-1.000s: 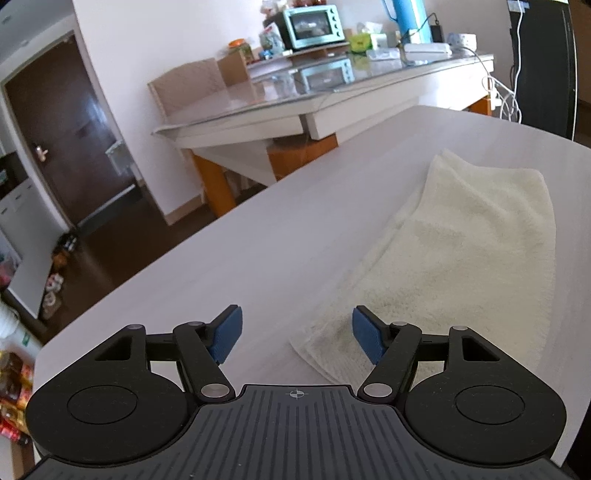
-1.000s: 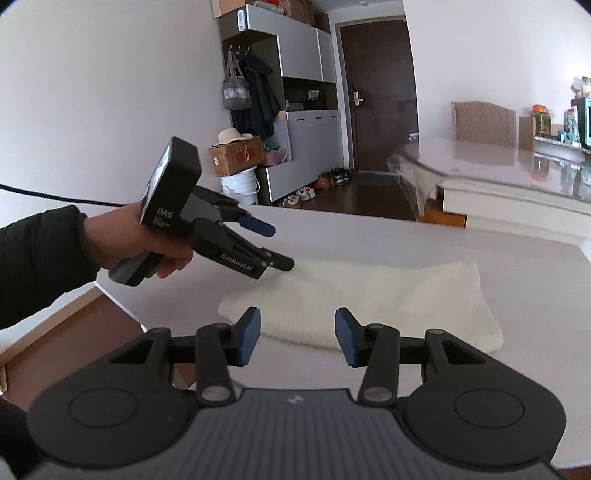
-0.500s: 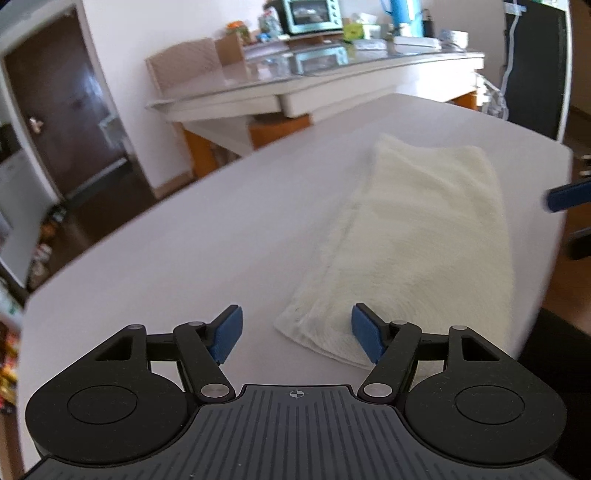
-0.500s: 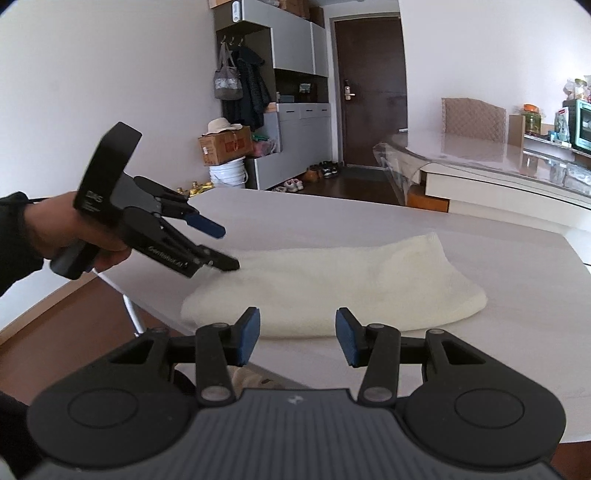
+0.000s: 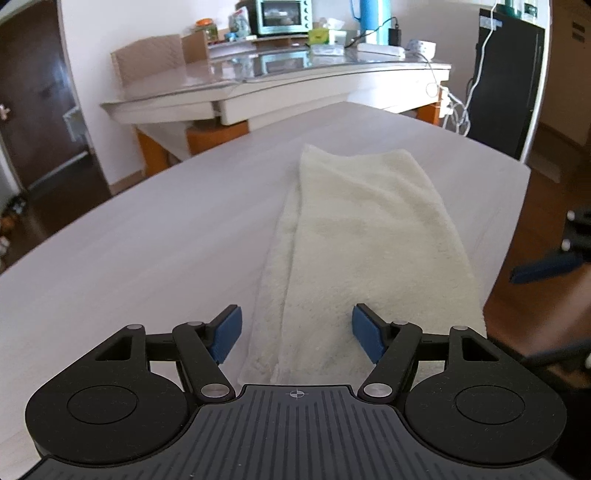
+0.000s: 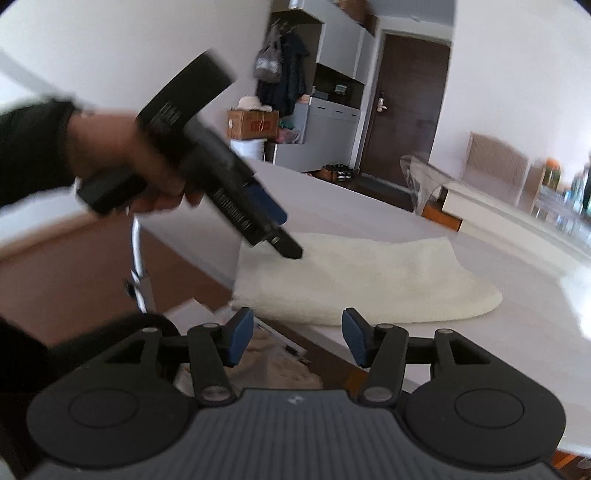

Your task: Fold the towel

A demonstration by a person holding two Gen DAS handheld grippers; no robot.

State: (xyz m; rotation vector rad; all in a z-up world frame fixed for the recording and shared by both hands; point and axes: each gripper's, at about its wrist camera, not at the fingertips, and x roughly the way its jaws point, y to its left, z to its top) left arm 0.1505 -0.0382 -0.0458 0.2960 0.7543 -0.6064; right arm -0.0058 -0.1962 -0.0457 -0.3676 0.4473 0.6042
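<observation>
Where our view runs widest, we see the pale table (image 5: 155, 236) filling most of both wrist views, and we place everything else by it. On the table lies the cream towel (image 5: 369, 236), a long strip with one layer doubled over another. Its long side runs close along the table's edge nearest the right gripper, and its near short end reaches the table's edge under the left gripper.

Beyond the table's far side we see a glass-topped counter (image 5: 295, 70) carrying a small oven (image 5: 282, 16) and other clutter too small to name.

At the table's near end, our left gripper (image 5: 297, 334) points down at the towel's end. Its jaws stand wide apart with the cloth beneath the gap; the blue pads press on nothing. The right wrist view shows a hand (image 6: 122, 155) in a dark sleeve gripping its handle, its tips just above the towel's end, though blur keeps us from telling whether they touch.

Off the table's long edge, our right gripper (image 6: 297, 341) hangs over the floor, just short of the towel. Its jaws are opening, with nothing between them.
</observation>
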